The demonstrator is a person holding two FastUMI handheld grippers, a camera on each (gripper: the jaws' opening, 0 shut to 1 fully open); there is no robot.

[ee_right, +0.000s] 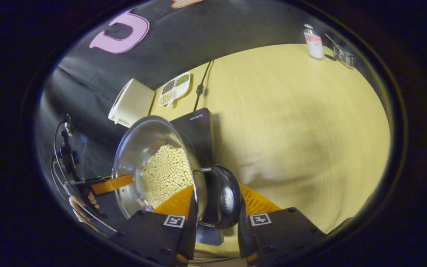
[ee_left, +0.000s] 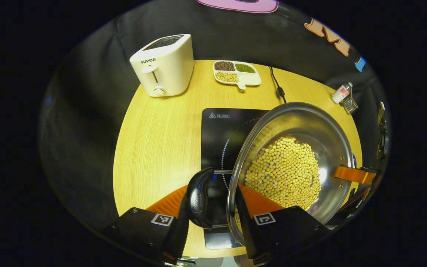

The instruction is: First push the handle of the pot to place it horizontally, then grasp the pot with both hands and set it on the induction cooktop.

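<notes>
In the left gripper view, a white toaster (ee_left: 163, 66) stands at the far left of the round wooden worktop (ee_left: 154, 141), with a divided dish of beans (ee_left: 237, 73) just right of it by the back wall. A black power cord (ee_left: 277, 86) runs toward the black induction cooktop (ee_left: 219, 129). The steel pot (ee_left: 291, 163), half full of soybeans (ee_left: 285, 173), is tilted above the cooktop. The left hand-held gripper (ee_left: 215, 202) is closed on the pot's near black side handle (ee_left: 199, 198), one finger on each side of it. Past the far rim, the other gripper's finger shows at the opposite side of the pot. A small bottle (ee_left: 341, 93) stands at the far right edge.

In the right gripper view, the right hand-held gripper (ee_right: 217, 207) is clamped on the pot's other side handle (ee_right: 224, 196), its fingers pressing on both sides.
</notes>
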